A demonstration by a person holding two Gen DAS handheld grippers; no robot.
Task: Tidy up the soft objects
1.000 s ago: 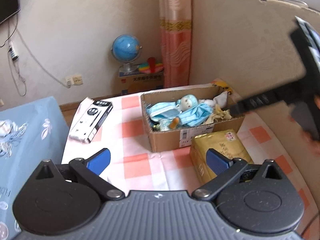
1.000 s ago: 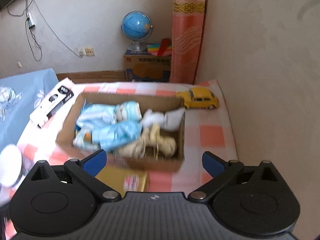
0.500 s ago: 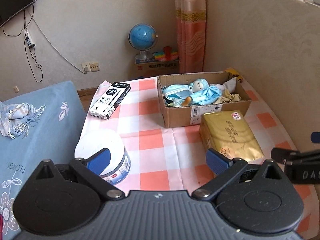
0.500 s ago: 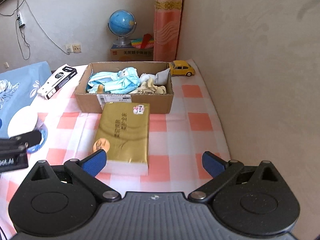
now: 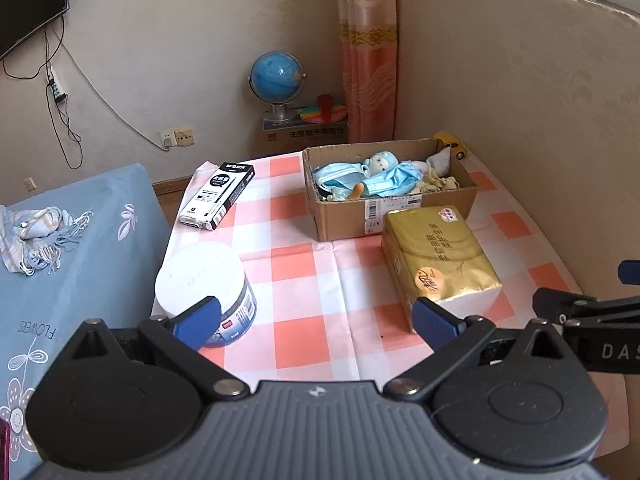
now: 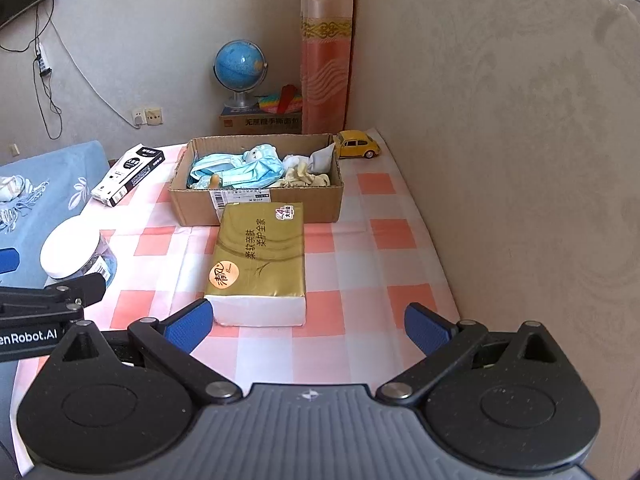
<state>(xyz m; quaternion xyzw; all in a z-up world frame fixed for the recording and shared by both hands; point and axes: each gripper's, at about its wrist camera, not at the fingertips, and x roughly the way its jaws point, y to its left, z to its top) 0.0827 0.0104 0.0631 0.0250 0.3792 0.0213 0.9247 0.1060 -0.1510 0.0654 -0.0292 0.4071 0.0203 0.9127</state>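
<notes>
A cardboard box (image 5: 394,222) (image 6: 256,206) at the far side of the checked table holds a blue doll (image 5: 382,162) (image 6: 260,156), blue cloth (image 6: 240,170) and pale socks (image 6: 306,178). A gold tissue pack (image 5: 438,258) (image 6: 258,260) lies in front of the box. My left gripper (image 5: 316,322) is open and empty, above the table's near edge. My right gripper (image 6: 308,326) is open and empty, just short of the tissue pack.
A white-lidded jar (image 5: 204,276) (image 6: 74,252) stands near left. A black and white carton (image 5: 218,196) (image 6: 128,174) lies far left. A yellow toy car (image 6: 356,144) sits behind the box. A wall (image 6: 520,160) bounds the right, a blue bed (image 5: 72,248) the left.
Both grippers have drawn back and up from the box, so the whole table now shows. Both stay open and empty.
</notes>
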